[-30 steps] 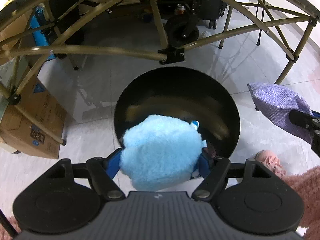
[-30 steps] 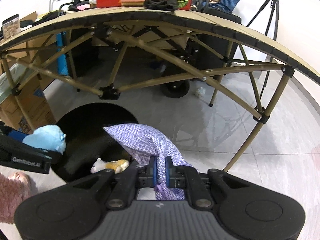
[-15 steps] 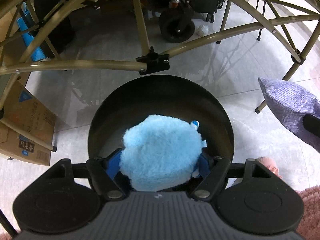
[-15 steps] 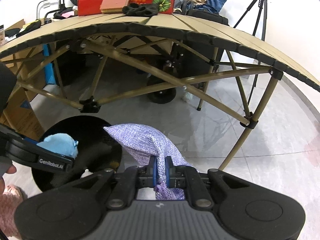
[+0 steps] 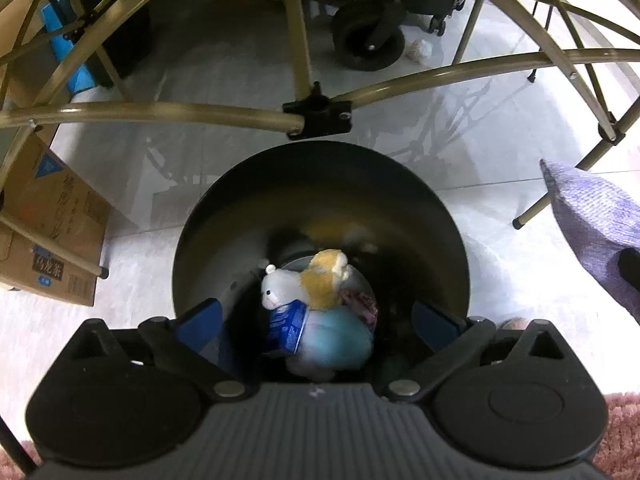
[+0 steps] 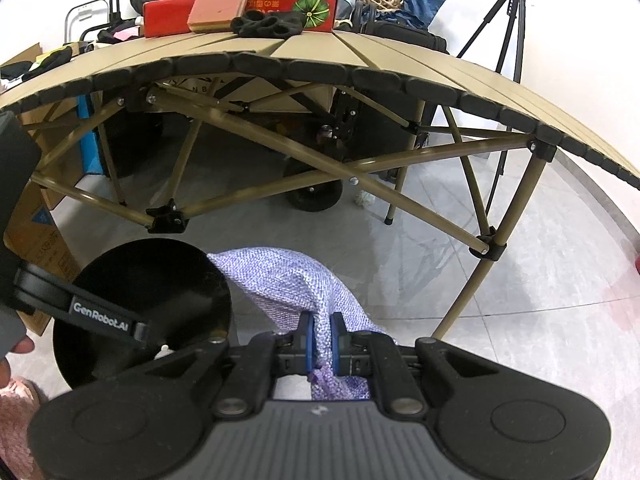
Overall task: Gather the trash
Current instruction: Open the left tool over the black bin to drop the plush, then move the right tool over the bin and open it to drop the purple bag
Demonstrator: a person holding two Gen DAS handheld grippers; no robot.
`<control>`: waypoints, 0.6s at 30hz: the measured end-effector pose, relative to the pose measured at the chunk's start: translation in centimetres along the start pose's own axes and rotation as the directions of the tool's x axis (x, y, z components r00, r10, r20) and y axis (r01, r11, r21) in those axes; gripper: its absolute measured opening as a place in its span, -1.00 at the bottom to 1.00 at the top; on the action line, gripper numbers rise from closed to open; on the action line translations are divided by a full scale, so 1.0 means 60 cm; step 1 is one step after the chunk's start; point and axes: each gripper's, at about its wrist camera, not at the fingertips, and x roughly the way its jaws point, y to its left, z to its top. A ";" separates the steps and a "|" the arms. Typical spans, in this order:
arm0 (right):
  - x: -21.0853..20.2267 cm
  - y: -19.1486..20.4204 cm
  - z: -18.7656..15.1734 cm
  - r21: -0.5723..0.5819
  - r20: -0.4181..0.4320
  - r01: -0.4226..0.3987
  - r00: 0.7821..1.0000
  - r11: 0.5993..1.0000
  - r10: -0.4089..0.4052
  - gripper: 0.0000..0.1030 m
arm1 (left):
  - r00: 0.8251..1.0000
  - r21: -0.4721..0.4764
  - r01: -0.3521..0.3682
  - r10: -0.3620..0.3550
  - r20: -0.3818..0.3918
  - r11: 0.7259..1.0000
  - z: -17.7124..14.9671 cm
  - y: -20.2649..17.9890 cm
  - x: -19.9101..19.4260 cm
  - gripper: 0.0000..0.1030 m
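**Blue plush dropped into the bin**

Since a second ago, the blue plush toy (image 5: 334,340) has left your left gripper (image 5: 320,320) and now lies in the bottom of the black bin (image 5: 248,216), beside a white and yellow plush (image 5: 308,284). Your left gripper's jaws are opening wide over the bin's mouth with nothing between them. Your right gripper (image 6: 321,344) stays clamped on the purple woven bag (image 6: 288,280), just beside the bin, in front of the counter (image 6: 360,52).

Glossy black bin (image 5: 320,184), fluffy toy (image 5: 336,340)
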 end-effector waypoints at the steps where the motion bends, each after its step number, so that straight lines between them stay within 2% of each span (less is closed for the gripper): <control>1: 0.000 0.000 0.000 0.000 0.001 0.001 1.000 1.000 -0.001 -0.84 | 1.000 0.001 -0.004 0.004 -0.004 1.000 0.000 0.001 0.000 1.00; 18: -0.001 0.009 0.000 -0.021 0.007 -0.002 1.000 1.000 0.002 -0.84 | 0.999 0.031 -0.027 0.028 -0.023 0.999 -0.008 0.006 -0.019 1.00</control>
